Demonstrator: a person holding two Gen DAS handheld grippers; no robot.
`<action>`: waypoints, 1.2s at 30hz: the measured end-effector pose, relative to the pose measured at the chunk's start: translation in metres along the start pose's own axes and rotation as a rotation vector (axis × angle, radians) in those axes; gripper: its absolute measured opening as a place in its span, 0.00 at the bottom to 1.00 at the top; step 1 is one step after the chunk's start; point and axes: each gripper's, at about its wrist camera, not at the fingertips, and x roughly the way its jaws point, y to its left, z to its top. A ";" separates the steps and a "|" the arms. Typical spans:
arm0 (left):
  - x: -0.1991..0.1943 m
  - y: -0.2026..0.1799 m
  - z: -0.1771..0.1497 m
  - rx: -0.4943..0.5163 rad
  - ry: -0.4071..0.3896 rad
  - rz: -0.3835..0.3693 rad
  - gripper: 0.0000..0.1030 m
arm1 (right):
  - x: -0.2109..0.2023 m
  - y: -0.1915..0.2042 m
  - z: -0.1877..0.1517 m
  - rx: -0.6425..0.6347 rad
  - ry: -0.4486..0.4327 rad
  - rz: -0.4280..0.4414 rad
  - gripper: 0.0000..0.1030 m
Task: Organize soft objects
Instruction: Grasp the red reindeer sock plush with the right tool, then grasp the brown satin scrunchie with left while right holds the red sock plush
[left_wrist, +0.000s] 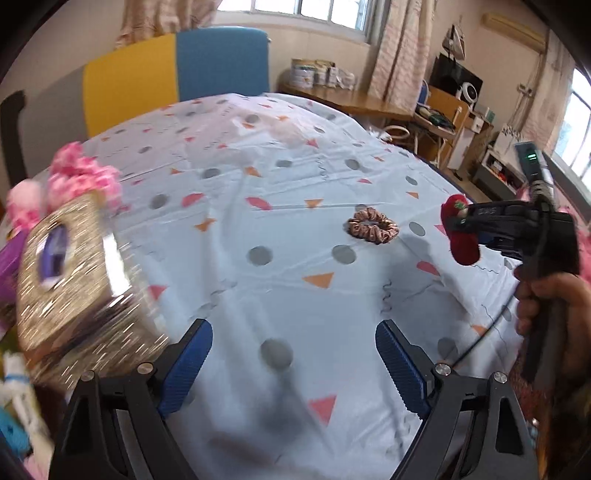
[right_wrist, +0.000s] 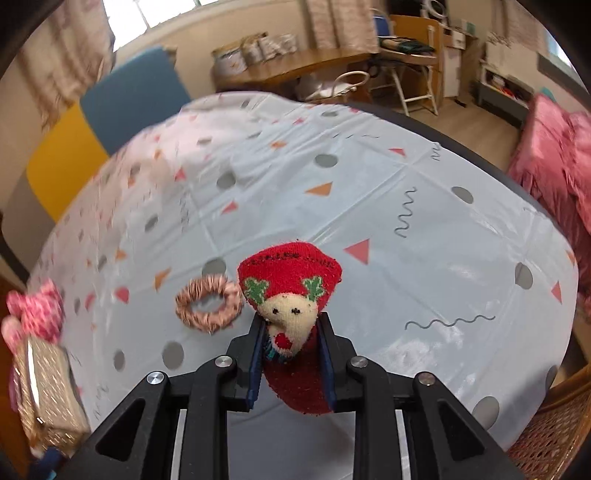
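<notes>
Red sock (right_wrist: 291, 314) with a reindeer face sits clamped between the right gripper's (right_wrist: 293, 354) fingers, above the counter (right_wrist: 424, 229). Left gripper (left_wrist: 293, 363) fingers stand apart, nothing between them. A scrunchie (left_wrist: 373, 224) lies on the counter. At the left edge, a glittery box (left_wrist: 74, 280) holds something purple, blurred.

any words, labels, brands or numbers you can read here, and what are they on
None can be read.
Right tool: pale lettering on its black body, too small to read.
Device above that tool: a green lit sign, too small to read.
Gold box: a purple label, blurred.
Red sock: a dark stitched line near its top edge, not clearly letters.
Packs on the far desk: print too blurred.
</notes>
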 end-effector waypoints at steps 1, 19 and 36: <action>0.009 -0.006 0.007 0.012 0.005 -0.011 0.88 | -0.001 -0.003 0.001 0.018 -0.004 0.012 0.24; 0.161 -0.093 0.092 0.130 0.127 -0.065 0.91 | -0.004 -0.033 0.007 0.185 0.019 0.196 0.26; 0.172 -0.061 0.091 0.057 0.139 -0.082 0.16 | 0.003 -0.010 0.004 0.071 0.074 0.208 0.27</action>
